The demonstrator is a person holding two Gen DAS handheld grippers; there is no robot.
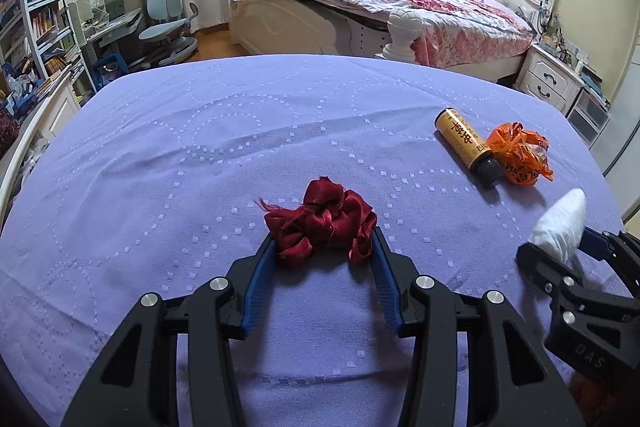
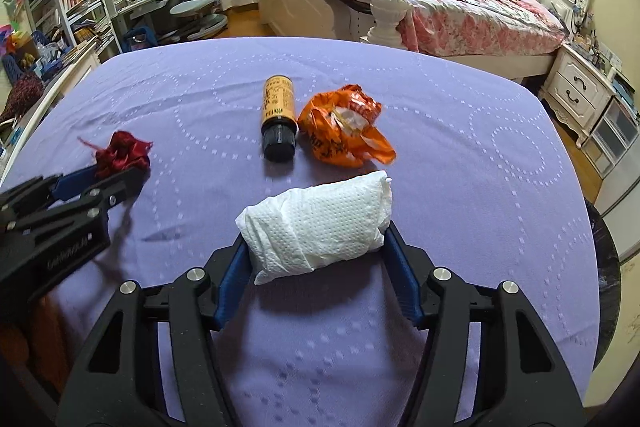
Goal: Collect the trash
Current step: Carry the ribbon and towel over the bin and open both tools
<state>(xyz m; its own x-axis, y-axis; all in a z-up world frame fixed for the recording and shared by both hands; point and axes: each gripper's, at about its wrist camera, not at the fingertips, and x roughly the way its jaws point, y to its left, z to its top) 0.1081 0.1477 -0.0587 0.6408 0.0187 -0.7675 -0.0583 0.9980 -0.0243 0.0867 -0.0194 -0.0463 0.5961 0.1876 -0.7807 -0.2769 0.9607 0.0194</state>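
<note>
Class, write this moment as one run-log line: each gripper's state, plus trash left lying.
left gripper: shut on red ribbon | right gripper: shut on white tissue wad | left lying: bottle, orange wrapper

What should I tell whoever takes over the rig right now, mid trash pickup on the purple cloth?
Left gripper: closed on the red ribbon wad.
Right gripper: jaws around the white tissue wad, both pads touching its ends.
On the purple cloth, untouched: yellow bottle lying on its side, crumpled orange wrapper right beside it.
Done: nothing visibly binned; no bin in view.
Left: carry off ribbon and tissue, then collect bottle and wrapper.
</note>
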